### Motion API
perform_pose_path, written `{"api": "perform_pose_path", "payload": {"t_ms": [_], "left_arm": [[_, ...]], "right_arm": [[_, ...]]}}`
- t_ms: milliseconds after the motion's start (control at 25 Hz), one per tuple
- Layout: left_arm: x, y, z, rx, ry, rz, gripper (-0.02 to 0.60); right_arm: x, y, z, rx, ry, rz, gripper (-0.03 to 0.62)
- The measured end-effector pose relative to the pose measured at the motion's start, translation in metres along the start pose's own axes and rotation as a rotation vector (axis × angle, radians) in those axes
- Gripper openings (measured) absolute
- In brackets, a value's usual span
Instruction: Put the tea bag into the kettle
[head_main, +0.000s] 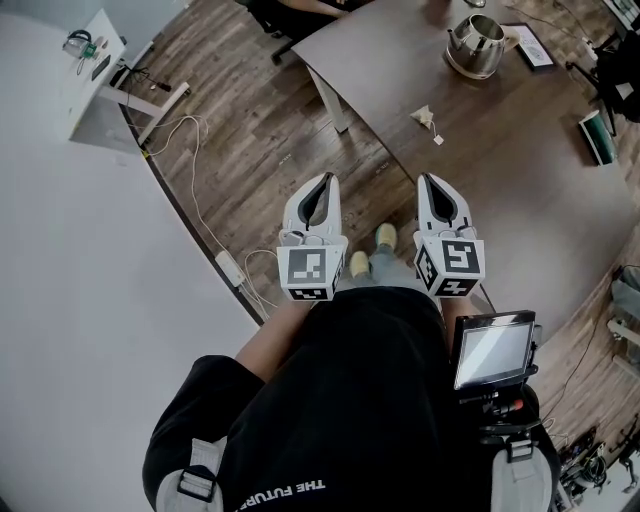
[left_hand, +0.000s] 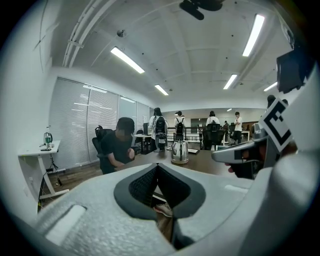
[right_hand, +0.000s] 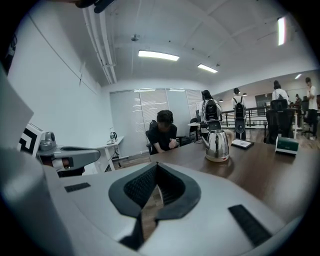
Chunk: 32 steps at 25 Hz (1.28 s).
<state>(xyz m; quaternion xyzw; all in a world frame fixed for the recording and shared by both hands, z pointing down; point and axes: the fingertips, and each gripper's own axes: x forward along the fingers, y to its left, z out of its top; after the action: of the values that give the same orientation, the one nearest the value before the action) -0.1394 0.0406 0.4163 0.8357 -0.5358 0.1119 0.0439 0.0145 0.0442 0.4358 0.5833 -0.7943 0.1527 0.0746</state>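
A steel kettle (head_main: 474, 44) stands at the far side of the brown table (head_main: 520, 200). A pale tea bag (head_main: 424, 117) with its string lies on the table, nearer to me than the kettle. Both grippers are held side by side over the floor, short of the table's edge. My left gripper (head_main: 324, 178) is shut and holds nothing. My right gripper (head_main: 430, 178) is likewise shut and empty, its tip nearest the tea bag. The kettle (left_hand: 179, 152) shows ahead in the left gripper view, and the kettle (right_hand: 217, 145) in the right gripper view; the tea bag shows in neither.
A framed card (head_main: 530, 45) lies beside the kettle and a green box (head_main: 598, 135) sits at the table's right. A person (left_hand: 119, 150) sits at the table's far end. A white side table (head_main: 95, 80) and cables (head_main: 200, 215) are on the left.
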Motion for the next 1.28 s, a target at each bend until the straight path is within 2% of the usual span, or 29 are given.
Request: {"api": "perform_pose_path", "payload": {"t_ms": [640, 880, 1280], "left_arm": [[0.066, -0.028, 0.020, 0.045, -0.007, -0.053, 0.005], [0.093, -0.030, 0.021, 0.067, 0.002, -0.051, 0.005], [0.083, -0.037, 0.018, 0.060, 0.020, -0.034, 0.005]], "right_arm": [[0.030, -0.061, 0.009, 0.036, 0.000, -0.033, 0.006], [0.049, -0.079, 0.010, 0.060, -0.007, -0.019, 0.006], [0.050, -0.081, 0.010, 0.065, -0.005, 0.008, 0.006]]}}
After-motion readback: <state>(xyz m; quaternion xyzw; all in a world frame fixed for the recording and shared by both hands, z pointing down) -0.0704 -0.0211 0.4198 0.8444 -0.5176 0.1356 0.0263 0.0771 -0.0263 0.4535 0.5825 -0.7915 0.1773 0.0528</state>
